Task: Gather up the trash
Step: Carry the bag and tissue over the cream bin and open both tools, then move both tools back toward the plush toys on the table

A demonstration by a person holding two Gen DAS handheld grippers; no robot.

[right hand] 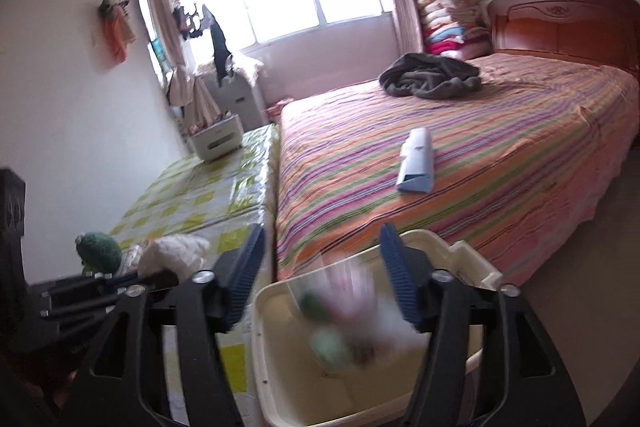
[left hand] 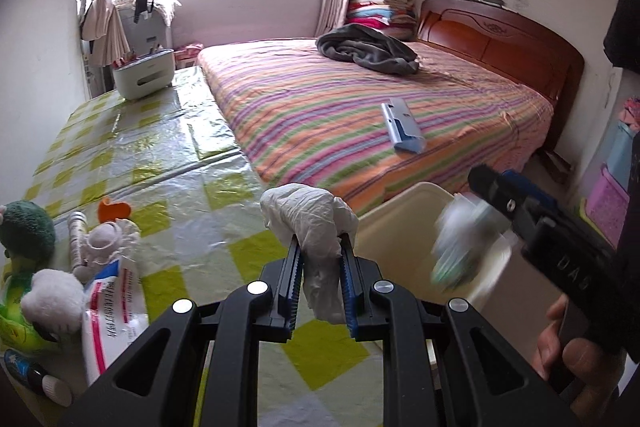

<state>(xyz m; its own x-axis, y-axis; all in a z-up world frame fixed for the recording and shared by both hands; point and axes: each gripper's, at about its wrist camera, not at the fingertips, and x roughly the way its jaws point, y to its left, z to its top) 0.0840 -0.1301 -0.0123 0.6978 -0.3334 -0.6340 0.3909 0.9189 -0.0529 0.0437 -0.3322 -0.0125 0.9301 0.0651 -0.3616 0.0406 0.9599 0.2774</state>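
White crumpled tissue point(left hand: 316, 227) is pinched between the blue ribbed pads of the left gripper point(left hand: 320, 251), whose jaws stand narrow and press on it from both sides; the wad bulges above the fingertips and a tail of it hangs down between them. It is held over the near edge of the surface point(left hand: 160, 163), which wears a glossy green-and-white checked cover, just beside the cream trash bin point(left hand: 404, 219).

Across from it, the right gripper point(right hand: 320, 267) has its jaws spread wide — nothing is pressed between the pads. A blurred bundle of trash point(right hand: 348, 315), white and pinkish with a green patch, sits in the gap between the fingers and inside the rim of the bin point(right hand: 280, 367), apart from both pads; whether it is falling or already lying in the bin cannot be told. From the left wrist view the same bundle point(left hand: 460, 247) shows smeared at the bin's mouth, just off the tip of the right gripper, which a hand point(left hand: 572, 347) holds.

Plush toys point(left hand: 36, 267), a tissue pack point(left hand: 108, 311) and a small bottle point(left hand: 36, 375) crowd the surface's near left corner — a striped bed point(left hand: 360, 107) lies beyond, bearing a blue-and-white box point(left hand: 402, 127).
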